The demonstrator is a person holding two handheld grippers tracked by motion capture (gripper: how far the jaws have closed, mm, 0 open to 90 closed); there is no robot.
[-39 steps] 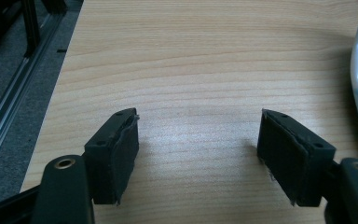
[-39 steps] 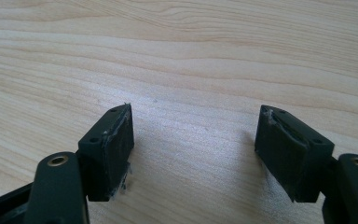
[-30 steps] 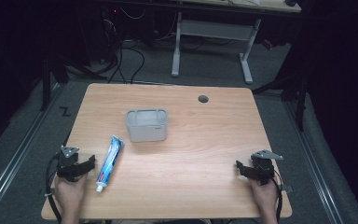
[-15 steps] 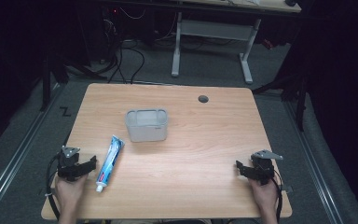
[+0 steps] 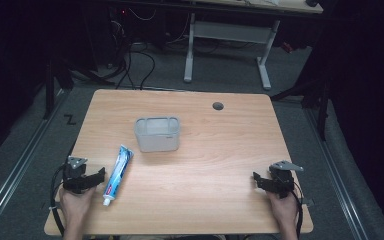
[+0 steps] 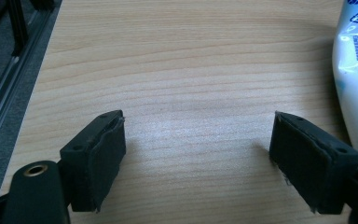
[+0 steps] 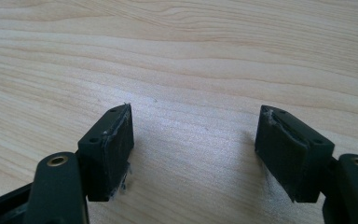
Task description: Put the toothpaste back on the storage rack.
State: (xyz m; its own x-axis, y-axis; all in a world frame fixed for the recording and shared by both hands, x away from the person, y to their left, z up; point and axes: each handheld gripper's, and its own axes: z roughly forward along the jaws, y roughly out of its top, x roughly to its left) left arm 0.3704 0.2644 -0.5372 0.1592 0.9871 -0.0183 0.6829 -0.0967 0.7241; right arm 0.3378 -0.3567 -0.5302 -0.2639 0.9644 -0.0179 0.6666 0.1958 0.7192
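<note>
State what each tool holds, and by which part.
Nothing: the left tool, its jaws just opened, and right tool gape over bare wood; the blue-and-white toothpaste tube lies untouched.

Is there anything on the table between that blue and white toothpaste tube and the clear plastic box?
No. In the high view, only bare wooden tabletop separates the blue and white toothpaste tube from the clear plastic box.

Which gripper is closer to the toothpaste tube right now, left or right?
Left. The left gripper, jaws just opened with nothing between them, sits right beside the toothpaste tube. The right gripper rests open far across the table.
</note>
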